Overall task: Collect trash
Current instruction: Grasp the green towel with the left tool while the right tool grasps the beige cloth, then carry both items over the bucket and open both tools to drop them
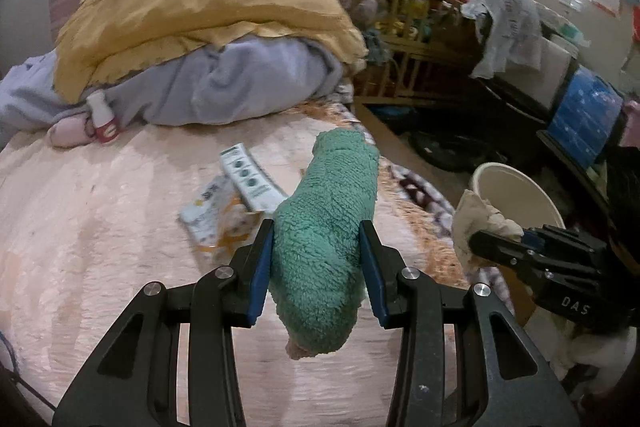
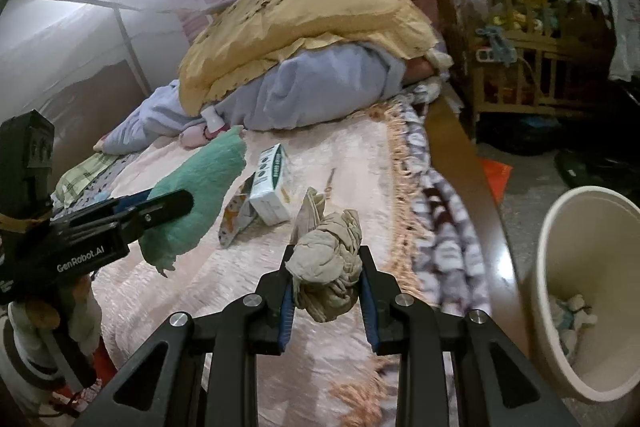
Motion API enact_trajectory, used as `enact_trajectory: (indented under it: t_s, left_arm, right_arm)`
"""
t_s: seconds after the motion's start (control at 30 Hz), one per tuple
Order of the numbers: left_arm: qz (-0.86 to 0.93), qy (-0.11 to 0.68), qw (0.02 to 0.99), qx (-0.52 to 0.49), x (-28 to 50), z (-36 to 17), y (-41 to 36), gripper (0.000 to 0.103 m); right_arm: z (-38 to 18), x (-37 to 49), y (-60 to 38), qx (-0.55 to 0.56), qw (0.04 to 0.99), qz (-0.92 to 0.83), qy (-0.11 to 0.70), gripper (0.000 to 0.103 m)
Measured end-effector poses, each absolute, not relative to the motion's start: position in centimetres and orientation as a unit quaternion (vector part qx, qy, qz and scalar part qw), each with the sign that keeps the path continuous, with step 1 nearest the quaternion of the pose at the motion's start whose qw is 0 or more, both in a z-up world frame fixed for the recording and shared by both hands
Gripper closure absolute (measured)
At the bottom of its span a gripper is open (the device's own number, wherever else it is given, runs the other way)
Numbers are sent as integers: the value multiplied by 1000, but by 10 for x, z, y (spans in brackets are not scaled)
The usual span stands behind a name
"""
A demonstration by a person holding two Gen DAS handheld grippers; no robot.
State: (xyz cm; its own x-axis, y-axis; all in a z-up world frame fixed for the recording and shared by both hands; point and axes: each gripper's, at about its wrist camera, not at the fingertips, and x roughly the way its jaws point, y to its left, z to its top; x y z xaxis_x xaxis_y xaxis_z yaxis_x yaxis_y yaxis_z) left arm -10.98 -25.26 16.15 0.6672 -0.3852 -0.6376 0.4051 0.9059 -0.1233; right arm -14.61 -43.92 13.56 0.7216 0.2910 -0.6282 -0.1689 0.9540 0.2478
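Observation:
My left gripper [image 1: 318, 247] is shut on a fuzzy green sock [image 1: 328, 219] and holds it above the pink bed; the sock also shows in the right wrist view [image 2: 196, 195]. My right gripper [image 2: 326, 267] is shut on a crumpled beige cloth wad [image 2: 328, 267], held over the bed near its right edge; the wad also shows in the left wrist view [image 1: 476, 223]. A cream trash bin [image 2: 560, 307] stands on the floor right of the bed, with some white trash inside. A white-green carton [image 2: 272, 187] and a flat orange-white packet [image 1: 216, 215] lie on the bed.
A heap of yellow and lavender bedding [image 1: 208, 27] fills the bed's far end, with a small red-white bottle [image 1: 104, 119] beside it. A wooden crib [image 2: 520, 39] full of items stands beyond the bed. Clutter and boxes [image 1: 584, 115] line the right side.

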Motion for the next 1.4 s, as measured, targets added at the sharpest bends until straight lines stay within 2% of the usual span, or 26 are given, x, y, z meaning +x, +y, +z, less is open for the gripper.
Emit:
enact_trajectory:
  t_s: [0.63, 1.4]
  left_arm:
    - [-264, 338, 902, 55, -129, 163, -330, 64]
    - [-313, 355, 877, 87, -128, 145, -419, 64]
  right_arm:
    - [144, -174, -503, 116, 933, 79, 331, 76]
    - [130, -193, -585, 144, 932, 20, 332, 76]
